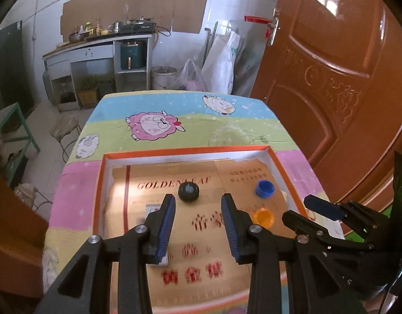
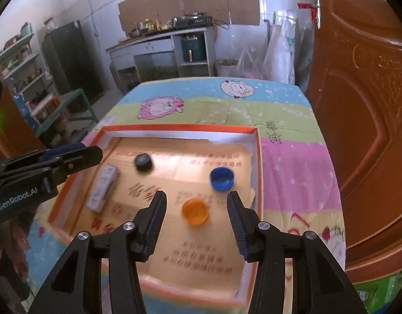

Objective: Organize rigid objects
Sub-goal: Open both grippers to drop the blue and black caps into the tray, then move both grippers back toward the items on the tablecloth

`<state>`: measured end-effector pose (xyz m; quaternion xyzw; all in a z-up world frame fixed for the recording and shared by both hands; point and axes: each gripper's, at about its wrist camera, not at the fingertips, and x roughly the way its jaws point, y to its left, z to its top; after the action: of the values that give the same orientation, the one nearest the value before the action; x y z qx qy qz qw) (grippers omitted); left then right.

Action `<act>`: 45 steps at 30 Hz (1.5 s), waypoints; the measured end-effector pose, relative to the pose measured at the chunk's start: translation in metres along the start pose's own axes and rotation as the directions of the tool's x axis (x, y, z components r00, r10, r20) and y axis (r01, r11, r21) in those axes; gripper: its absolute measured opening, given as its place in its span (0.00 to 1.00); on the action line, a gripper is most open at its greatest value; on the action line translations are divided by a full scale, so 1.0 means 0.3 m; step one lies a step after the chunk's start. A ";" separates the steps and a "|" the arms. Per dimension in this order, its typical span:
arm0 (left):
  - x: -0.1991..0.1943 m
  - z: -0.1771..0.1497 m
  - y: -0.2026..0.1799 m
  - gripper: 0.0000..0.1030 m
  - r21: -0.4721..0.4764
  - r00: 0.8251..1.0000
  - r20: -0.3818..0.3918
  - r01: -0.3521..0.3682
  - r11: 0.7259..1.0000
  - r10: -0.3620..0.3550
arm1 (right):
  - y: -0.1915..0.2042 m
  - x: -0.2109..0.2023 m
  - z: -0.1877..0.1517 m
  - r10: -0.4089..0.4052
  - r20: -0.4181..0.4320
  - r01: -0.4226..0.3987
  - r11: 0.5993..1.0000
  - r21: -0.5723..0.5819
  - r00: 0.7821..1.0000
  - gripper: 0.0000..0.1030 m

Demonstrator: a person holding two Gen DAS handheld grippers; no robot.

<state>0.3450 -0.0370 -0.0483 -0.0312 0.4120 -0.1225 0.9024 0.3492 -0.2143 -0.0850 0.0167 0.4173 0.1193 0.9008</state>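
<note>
Orange-rimmed tray (image 2: pixel 256 172) sits on the cartoon tablecloth (image 2: pixel 292 162), and we already find four things lying in it: a black cap (image 2: pixel 143 161) at upper centre of the right wrist view, a blue cap (image 2: pixel 222 179) to its right, an orange cap (image 2: pixel 195 212) lower down, and a pale flat strip-like object (image 2: pixel 103 185) at left. We judge the gathering largely done; whether further sorting remains we cannot tell. Our left gripper (image 1: pixel 198 225) and right gripper (image 2: pixel 197 222) both hover above the tray, jaws apart, with nothing gripped.
</note>
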 end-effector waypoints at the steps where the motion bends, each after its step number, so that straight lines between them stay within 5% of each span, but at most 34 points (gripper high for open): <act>1: -0.028 -0.012 0.002 0.35 0.000 1.000 0.009 0.002 1.000 -0.002 | 0.014 -0.028 -0.015 -0.005 0.012 0.005 1.000 -0.005 1.000 0.48; 16: -0.391 -0.243 -0.009 0.35 0.070 0.985 0.164 -0.070 0.995 0.057 | 0.158 -0.358 -0.255 -0.018 0.118 0.016 1.000 0.020 0.993 0.48; 31: -0.579 -0.484 0.012 0.35 0.049 0.969 0.227 -0.114 0.992 0.100 | 0.286 -0.546 -0.422 -0.042 0.175 0.050 0.998 -0.039 0.984 0.48; 45: -0.592 -0.625 0.059 0.35 0.017 0.971 0.217 -0.103 0.995 0.097 | 0.427 -0.506 -0.621 0.148 0.101 -0.133 0.981 -0.144 0.984 0.48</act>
<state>0.0957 0.0323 -0.0438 -0.0109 0.3107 -0.0784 0.9472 0.0881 -0.1376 -0.0761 -0.0091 0.3549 0.2098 0.9110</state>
